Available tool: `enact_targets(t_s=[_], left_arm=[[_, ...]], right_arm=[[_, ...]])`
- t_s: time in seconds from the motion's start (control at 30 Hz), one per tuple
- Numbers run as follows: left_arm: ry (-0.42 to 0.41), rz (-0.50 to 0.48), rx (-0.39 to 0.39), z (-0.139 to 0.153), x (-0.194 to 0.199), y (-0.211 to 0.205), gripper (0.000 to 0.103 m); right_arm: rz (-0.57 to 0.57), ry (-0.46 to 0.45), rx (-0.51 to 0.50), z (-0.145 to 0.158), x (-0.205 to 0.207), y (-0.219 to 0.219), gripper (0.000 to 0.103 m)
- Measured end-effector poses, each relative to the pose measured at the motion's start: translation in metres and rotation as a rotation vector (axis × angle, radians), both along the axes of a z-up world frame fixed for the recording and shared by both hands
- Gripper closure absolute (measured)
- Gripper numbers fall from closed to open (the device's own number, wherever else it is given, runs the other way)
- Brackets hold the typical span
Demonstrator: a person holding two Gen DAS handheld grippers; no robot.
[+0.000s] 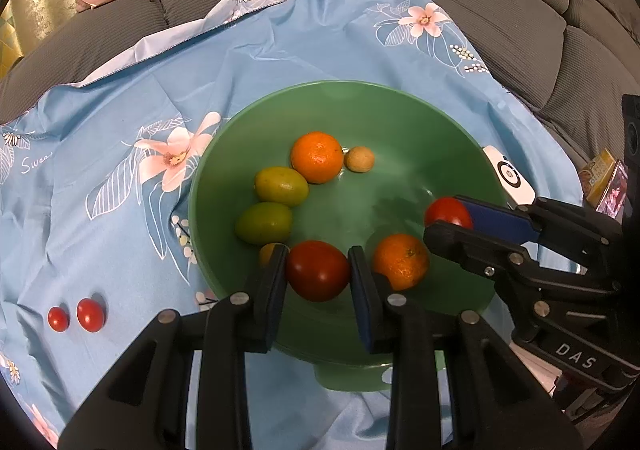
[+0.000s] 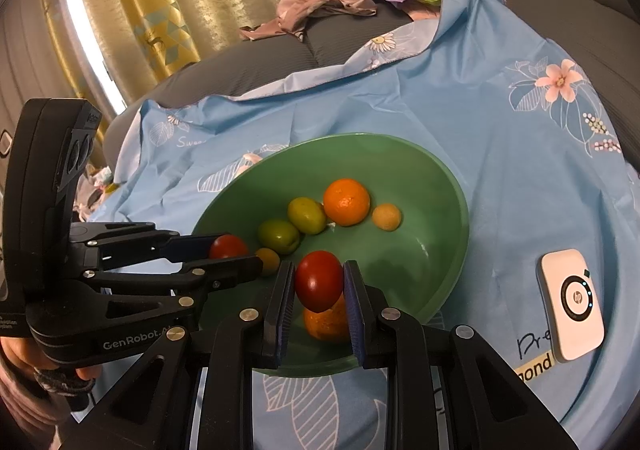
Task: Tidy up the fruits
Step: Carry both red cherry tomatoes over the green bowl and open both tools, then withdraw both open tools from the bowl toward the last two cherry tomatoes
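Presently, left wrist view: the left gripper (image 1: 318, 270) is closed on a red tomato (image 1: 318, 271), one pad against each side, above the near half of the green bowl (image 1: 460, 129). The tomato is egg-shaped; its long axis runs roughly crosswise between the pads, tilted slightly down toward the right pad. Whether it rests on the bowl floor or hangs clear cannot be told. The bowl also holds two oranges (image 1: 317, 157), two green fruits (image 1: 281, 185) and a small tan fruit (image 1: 360, 158). Two small tomatoes (image 1: 91, 314) lie on the blue floral cloth (image 1: 120, 153) near its left edge.

Risk: the pads bear on a smooth, rounded skin. Excess squeeze could bruise or split the tomato; a loose hold could let it roll out and knock the near orange (image 1: 401, 261) just beside the right pad.

Right wrist view: the right gripper (image 2: 319, 282) is closed on a second red tomato (image 2: 319, 281), directly over an orange (image 2: 326, 324) at the bowl's near rim (image 2: 460, 250). Its long axis stands near upright, the narrower end pointing down.

Risk: the left gripper (image 2: 236, 256) holds its tomato close by on the left; a careless move could bring the two tools together. A white HP device (image 2: 571, 304) lies on the cloth near the right edge, and a dropped tomato could roll toward it.
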State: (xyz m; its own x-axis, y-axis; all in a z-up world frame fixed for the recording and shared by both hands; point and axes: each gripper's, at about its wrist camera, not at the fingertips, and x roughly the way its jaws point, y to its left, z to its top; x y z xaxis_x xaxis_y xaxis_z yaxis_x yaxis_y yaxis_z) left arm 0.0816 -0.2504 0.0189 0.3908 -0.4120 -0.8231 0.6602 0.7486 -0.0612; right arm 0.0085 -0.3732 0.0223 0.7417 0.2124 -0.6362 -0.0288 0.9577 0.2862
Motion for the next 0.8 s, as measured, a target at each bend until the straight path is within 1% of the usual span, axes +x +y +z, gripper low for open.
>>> enact_targets(t_s=[0.2, 0.23, 0.27, 0.37, 0.5, 0.57, 0.8], left_arm=[[0.000, 0.001, 0.006, -0.001, 0.000, -0.001, 0.072], [-0.006, 0.003, 0.011, 0.000, -0.001, -0.001, 0.069], [-0.009, 0.004, 0.014, 0.000, -0.001, -0.002, 0.061], [-0.029, 0.014, 0.026, 0.002, -0.002, -0.002, 0.046], [-0.037, 0.022, 0.033, 0.005, -0.004, 0.000, 0.039], [-0.042, 0.031, 0.034, 0.008, -0.005, 0.002, 0.031], [-0.059, 0.062, 0.023, 0.019, -0.012, 0.011, 0.025]], right_arm=[[-0.009, 0.000, 0.006, -0.002, -0.001, -0.003, 0.077], [-0.012, 0.000, 0.006, -0.002, -0.001, -0.003, 0.077], [-0.016, 0.001, 0.007, -0.002, -0.001, -0.004, 0.077], [-0.025, 0.001, 0.012, 0.000, -0.003, -0.005, 0.077], [-0.028, -0.004, 0.010, 0.002, -0.006, -0.004, 0.077], [-0.029, -0.005, 0.008, 0.004, -0.008, -0.004, 0.077], [-0.036, -0.012, -0.004, 0.012, -0.015, -0.001, 0.074]])
